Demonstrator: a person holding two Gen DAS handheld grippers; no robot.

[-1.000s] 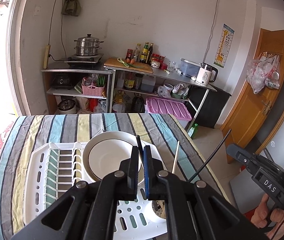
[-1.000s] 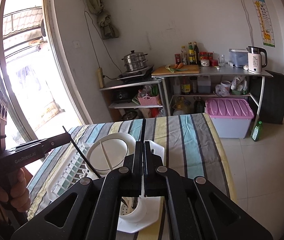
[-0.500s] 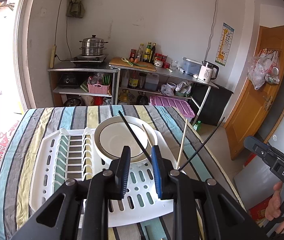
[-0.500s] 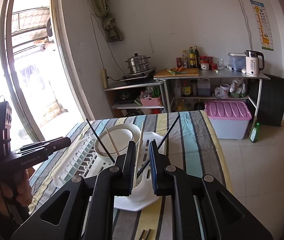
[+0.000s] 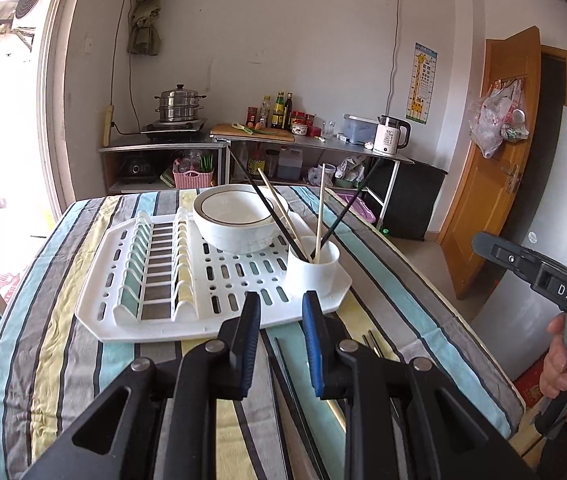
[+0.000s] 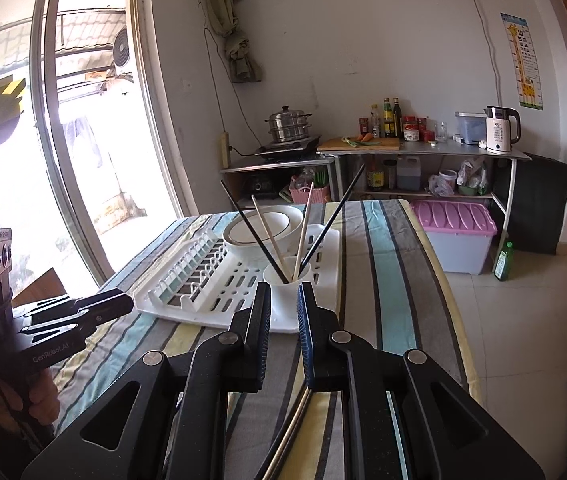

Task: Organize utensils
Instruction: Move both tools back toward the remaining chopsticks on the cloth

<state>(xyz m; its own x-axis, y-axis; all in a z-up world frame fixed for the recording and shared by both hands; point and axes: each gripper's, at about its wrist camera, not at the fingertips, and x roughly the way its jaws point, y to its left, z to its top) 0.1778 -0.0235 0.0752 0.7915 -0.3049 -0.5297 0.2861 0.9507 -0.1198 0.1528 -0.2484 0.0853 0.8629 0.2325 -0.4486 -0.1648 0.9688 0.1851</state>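
Note:
A white utensil cup (image 5: 312, 269) stands at the front right corner of a white drying rack (image 5: 155, 304); it also shows in the right wrist view (image 6: 288, 280). Black and pale wooden chopsticks (image 5: 279, 210) (image 6: 271, 236) stand in it, fanned out. My left gripper (image 5: 281, 308) is open and empty, just in front of the rack. My right gripper (image 6: 283, 292) is open and empty, close in front of the cup. More utensils (image 5: 283, 364) lie on the cloth under the left gripper; a metal one (image 6: 287, 436) lies under the right gripper.
A white bowl (image 5: 235, 222) sits on the rack behind the cup. The striped tablecloth (image 5: 55, 340) covers the table, with its right edge near the floor drop. Shelves with a steamer pot (image 5: 179, 104), bottles and a kettle (image 5: 391, 136) stand at the back wall.
Both grippers opened and let go of their chopsticks, which now stand in the cup. Both have pulled back and lower, toward the near table edge.

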